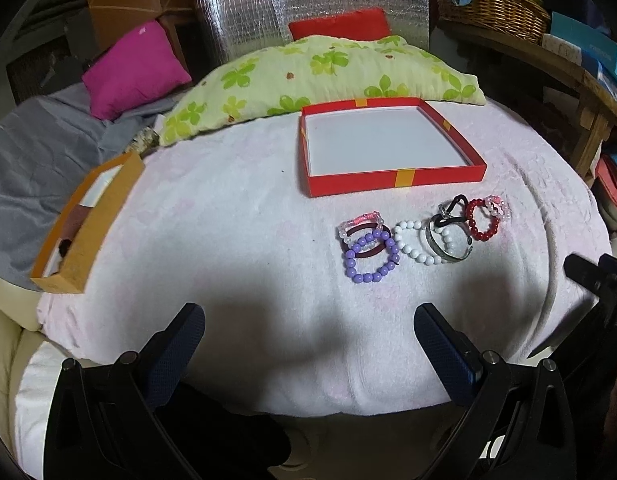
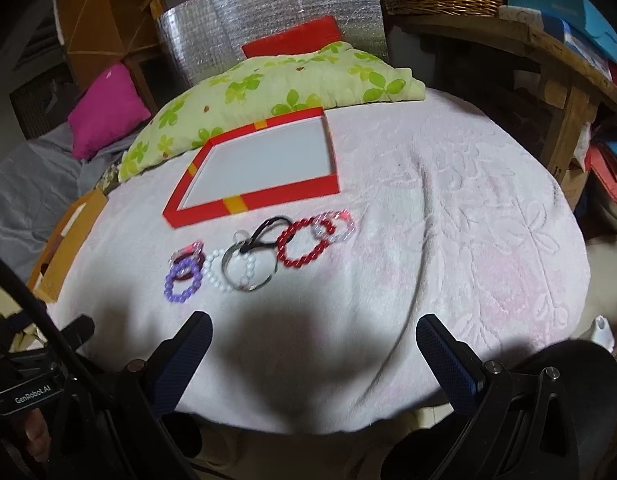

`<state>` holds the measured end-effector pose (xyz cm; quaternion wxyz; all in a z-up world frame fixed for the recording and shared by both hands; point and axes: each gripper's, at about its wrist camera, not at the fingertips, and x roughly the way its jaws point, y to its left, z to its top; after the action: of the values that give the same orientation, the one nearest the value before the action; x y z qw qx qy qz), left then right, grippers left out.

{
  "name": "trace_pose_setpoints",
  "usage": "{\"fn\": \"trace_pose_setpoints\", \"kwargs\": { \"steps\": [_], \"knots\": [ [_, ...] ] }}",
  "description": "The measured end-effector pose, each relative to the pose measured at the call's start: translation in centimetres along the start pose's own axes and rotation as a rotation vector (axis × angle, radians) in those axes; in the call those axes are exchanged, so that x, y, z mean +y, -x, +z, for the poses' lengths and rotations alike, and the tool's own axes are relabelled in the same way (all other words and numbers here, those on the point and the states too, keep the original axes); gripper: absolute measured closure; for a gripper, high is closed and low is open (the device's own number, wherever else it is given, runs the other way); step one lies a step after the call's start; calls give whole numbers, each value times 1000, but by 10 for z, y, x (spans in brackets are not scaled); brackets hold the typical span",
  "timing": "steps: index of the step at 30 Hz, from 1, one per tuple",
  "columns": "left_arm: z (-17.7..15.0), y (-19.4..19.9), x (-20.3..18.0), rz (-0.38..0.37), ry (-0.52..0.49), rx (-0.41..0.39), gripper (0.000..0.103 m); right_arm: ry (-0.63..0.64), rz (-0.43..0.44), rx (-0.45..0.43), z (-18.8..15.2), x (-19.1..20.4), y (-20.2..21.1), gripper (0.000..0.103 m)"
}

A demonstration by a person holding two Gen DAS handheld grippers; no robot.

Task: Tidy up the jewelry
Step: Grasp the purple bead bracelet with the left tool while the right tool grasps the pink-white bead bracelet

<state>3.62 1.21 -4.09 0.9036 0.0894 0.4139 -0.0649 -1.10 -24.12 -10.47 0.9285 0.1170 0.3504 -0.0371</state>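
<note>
1. Left gripper (image 1: pixel 308 332) at the frame's bottom, fingers spread wide, holding nothing.
2. Right gripper (image 2: pixel 314 338) likewise wide and unloaded.
3. Bracelets (image 1: pixel 420 236) lie mid-frame, below the red box (image 1: pixel 392 180).

Pink towel (image 1: pixel 248 208), floral pillow (image 1: pixel 308 76), wicker basket (image 1: pixel 488 8)

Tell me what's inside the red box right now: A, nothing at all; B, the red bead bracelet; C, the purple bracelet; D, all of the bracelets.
A: the red box shows only its bare white floor, while the purple bracelet, the red bead bracelet and the other pieces all lie on the white cloth in front of it.
</note>
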Motion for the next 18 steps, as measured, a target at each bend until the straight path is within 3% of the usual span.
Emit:
{"fn": "trace_pose_setpoints", "kwargs": {
  "steps": [6,12,14,16,18],
  "knots": [
    [3,-43,19,-89,66,69,0,-97,58,22,22,-48,-36,2],
    [0,-71,26,-106,96,121,1,-130,136,68,37,-64,-72,29],
    [0,-77,26,-107,87,135,6,-109,137,66,42,-62,-84,42],
    [1,-83,25,-122,86,145,18,-102,146,67,49,-60,-97,49],
    [5,-88,24,-134,82,150,23,-96,152,71,56,-57,-108,51]
  ]
}}
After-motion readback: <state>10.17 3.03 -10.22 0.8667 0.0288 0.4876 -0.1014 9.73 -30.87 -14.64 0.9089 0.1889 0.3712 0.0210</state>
